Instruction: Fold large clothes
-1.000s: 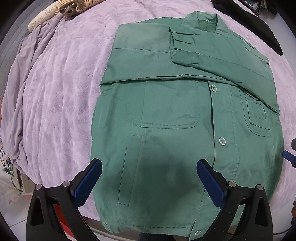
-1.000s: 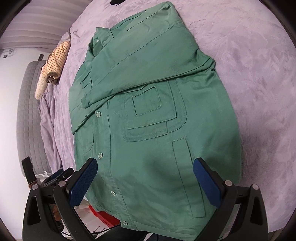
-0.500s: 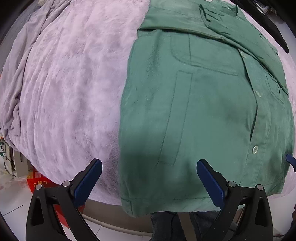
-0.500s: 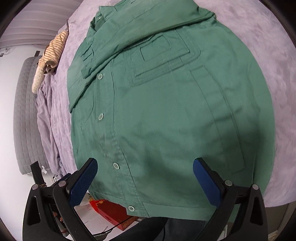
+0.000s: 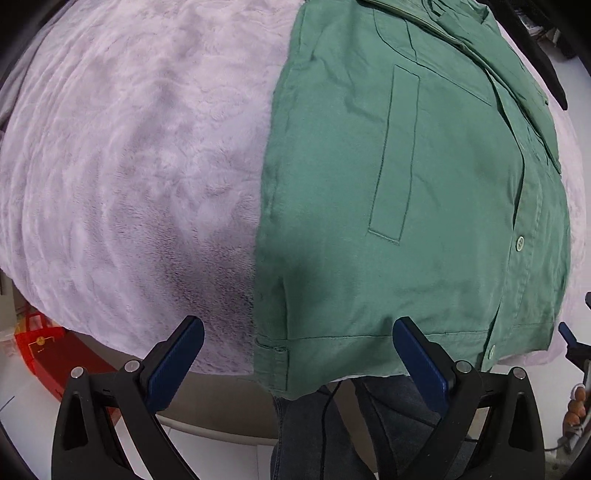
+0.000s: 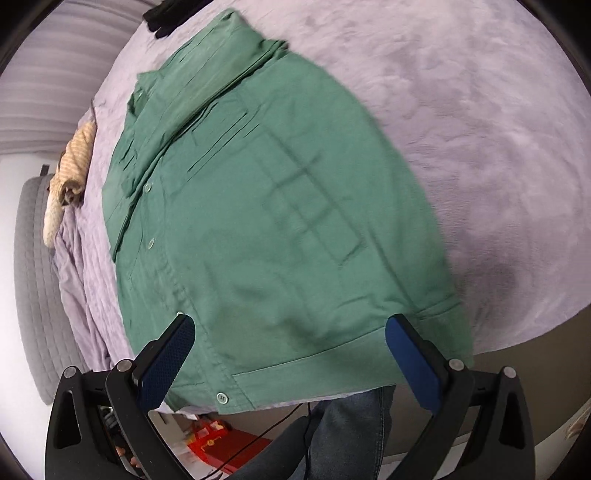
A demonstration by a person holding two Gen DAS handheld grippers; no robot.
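Note:
A green button-front jacket [image 5: 406, 177] lies flat on a lilac plush bed cover [image 5: 129, 155], its sleeves folded across the chest at the far end. Its hem hangs slightly over the near bed edge. My left gripper [image 5: 299, 360] is open, straddling the jacket's left bottom corner, with nothing held. In the right wrist view the same jacket [image 6: 266, 221] fills the middle, and my right gripper [image 6: 291, 354] is open over the hem near the bottom button [image 6: 221, 397]. Neither gripper touches the cloth as far as I can see.
A person's jeans-clad legs [image 5: 332, 435] stand against the bed edge below the hem. A striped beige garment [image 6: 72, 162] and a dark garment [image 6: 166, 18] lie at the far end of the bed. A red box [image 5: 40, 350] sits on the floor at the left.
Both grippers have drawn back and down toward the jacket's hem at the near bed edge. The left one has also shifted toward the jacket's left side. Both stay open.

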